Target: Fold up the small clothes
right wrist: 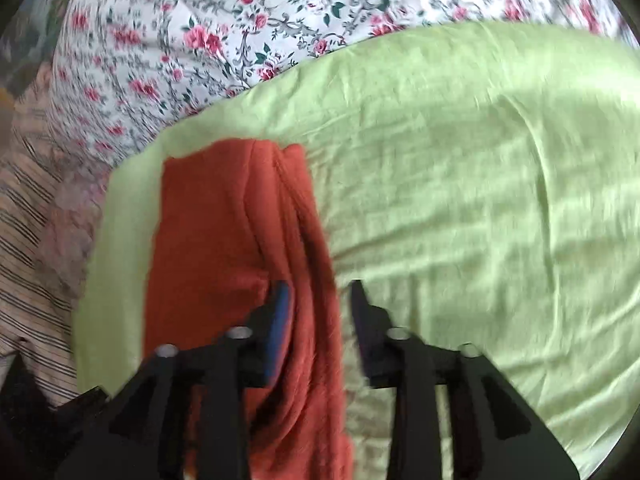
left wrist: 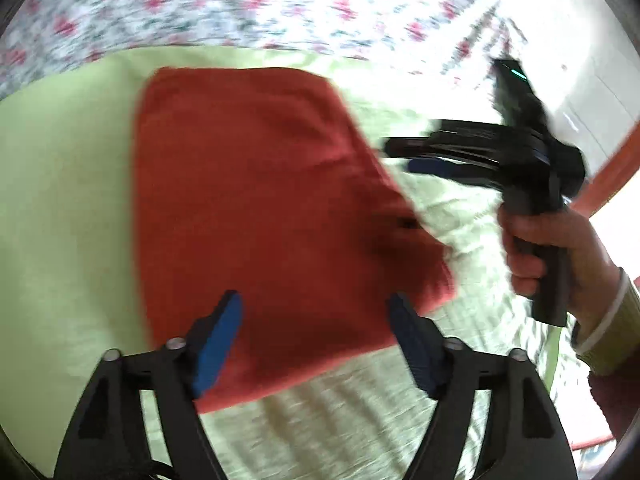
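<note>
Two hand-held grippers work over one folded rust-red garment (left wrist: 256, 216) that lies flat on a light green sheet (left wrist: 60, 200). From the left wrist view, the left gripper (left wrist: 316, 340) has its jaws spread wide apart, with nothing between them; its blue fingertips (left wrist: 224, 336) sit over the near edge of the garment, and contact with the fabric cannot be confirmed because of blur. In the same view, the right gripper (left wrist: 404, 156) appears to the right of the garment, held in a bare hand (left wrist: 556, 256), and its fingers look close together there, though motion blur prevents a firm reading. From the right wrist view, the right gripper (right wrist: 320, 308) shows a moderate gap between its jaws, with the garment's right folded edge (right wrist: 308, 264) running between them; the jaws do not appear to press on it. The garment (right wrist: 216, 240) shows stacked layers along that edge. A floral bedcover (right wrist: 248, 32) lies beyond the green sheet (right wrist: 480, 184), and a striped cloth (right wrist: 28, 216) lies at the far left of the right wrist view.
</note>
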### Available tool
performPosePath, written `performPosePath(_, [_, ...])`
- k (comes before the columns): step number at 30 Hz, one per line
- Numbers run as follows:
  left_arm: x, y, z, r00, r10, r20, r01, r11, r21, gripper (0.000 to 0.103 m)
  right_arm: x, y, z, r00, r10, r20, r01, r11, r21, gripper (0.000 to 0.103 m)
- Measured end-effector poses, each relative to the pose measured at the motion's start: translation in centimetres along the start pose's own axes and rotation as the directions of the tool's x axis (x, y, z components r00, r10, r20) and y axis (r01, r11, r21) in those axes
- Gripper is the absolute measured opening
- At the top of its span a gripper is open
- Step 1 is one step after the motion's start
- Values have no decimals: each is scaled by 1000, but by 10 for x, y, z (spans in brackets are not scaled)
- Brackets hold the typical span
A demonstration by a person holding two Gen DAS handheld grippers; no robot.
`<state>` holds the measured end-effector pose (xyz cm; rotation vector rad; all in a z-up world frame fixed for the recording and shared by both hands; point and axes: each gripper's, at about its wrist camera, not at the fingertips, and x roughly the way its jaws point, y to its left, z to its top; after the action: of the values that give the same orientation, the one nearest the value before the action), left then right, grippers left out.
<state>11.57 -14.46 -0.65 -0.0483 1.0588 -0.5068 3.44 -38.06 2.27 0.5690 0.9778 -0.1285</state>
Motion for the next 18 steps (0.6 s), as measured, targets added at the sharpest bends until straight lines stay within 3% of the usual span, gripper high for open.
performPosePath(1, [-4,9,0,1000,17,2,-17,1000,-19,81,-3,0,-2,1000,10,-2,-10,1000,8,67])
performPosePath(3, [-8,30,-1,999,45,1,-44,997,-65,82,-9,5,-6,1000,19,-5,-19,1000,13,76])
performPosePath(7, [-2,76,-1,997,72,-36,-78,981,-178,82,-6,12,-15,998,65,-21,-65,998,6,77])
performPosePath(14, [46,138,15,996,-19,-84,-13,931,-364,82,27,17,-20,991,77,-107,-80,996,-26,77])
performPosePath(16, [55,142,20,998,-38,-56,14,927,-375,82,40,17,-23,988,81,-131,-86,996,-32,77])
performPosePath(17, [59,140,24,998,-37,-42,19,931,-365,80,45,17,-24,986,92,-140,-97,995,-27,75])
performPosePath(18, [62,138,29,999,-41,-33,27,937,-349,75,48,19,-25,985,104,-135,-107,994,-21,62])
